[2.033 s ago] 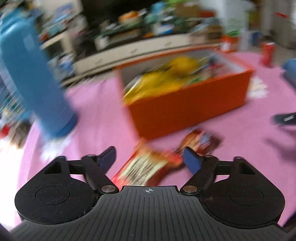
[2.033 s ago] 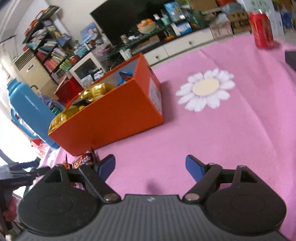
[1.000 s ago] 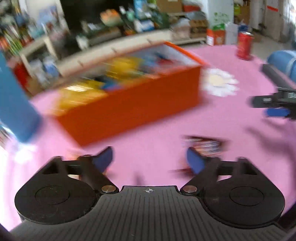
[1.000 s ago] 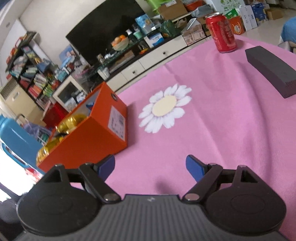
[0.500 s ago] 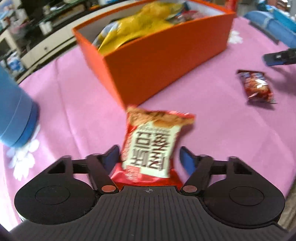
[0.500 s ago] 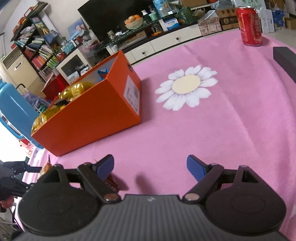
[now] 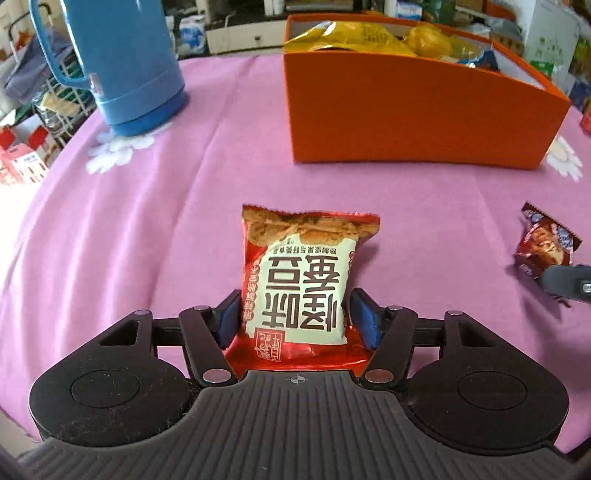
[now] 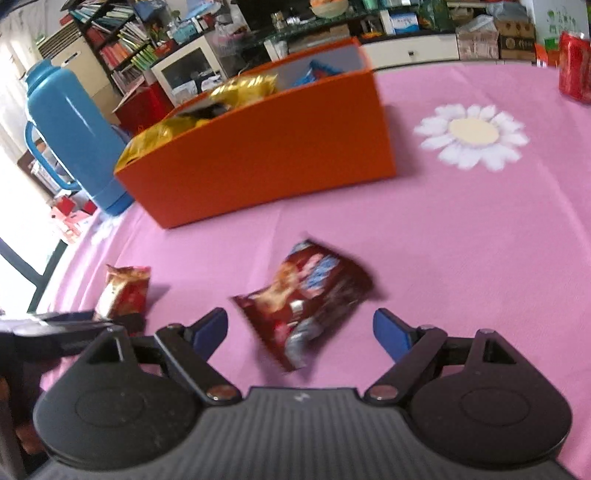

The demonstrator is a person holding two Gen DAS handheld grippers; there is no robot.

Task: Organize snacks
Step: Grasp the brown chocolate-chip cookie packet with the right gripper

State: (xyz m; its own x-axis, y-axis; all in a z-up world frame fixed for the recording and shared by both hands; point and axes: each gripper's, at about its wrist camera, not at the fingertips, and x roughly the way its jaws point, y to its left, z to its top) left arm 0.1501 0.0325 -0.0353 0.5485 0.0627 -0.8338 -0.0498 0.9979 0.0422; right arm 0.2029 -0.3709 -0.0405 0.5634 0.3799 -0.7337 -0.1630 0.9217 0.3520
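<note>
- Snacks are the job: most already sit in the orange box (image 7: pixel 413 110), which stands toward the far edge of the pink tablecloth (image 7: pixel 147 221), with yellow bags (image 7: pixel 354 35) heaped above its rim. Two packets are not yet in it.
- The blue thermos (image 7: pixel 122 62) stands at the cloth's far left, well apart from the box; a red can (image 8: pixel 574 70) stands near the far right edge.
- The red and white packet (image 7: pixel 303 284) lies near the cloth's near edge, in front of the box. The left gripper (image 7: pixel 295 317) has its blue pads pressed on the packet's two sides, low down near the bottom seam, so it is clamped on it.
- The dark red packet (image 8: pixel 306 302) lies to the right of that one, also near the near edge. It sits askew between the fingers of the right gripper (image 8: pixel 301 328), whose jaws stand wide with neither pad touching it.
- Handling, as a judgement: both packets look light, soft and puffed with air, with glossy film that may slip. A grip across the flat sides near a crimped seam should hold best; a hard squeeze could crush the contents or burst the bag.
- The dark packet is blurred, so its print cannot be read.
</note>
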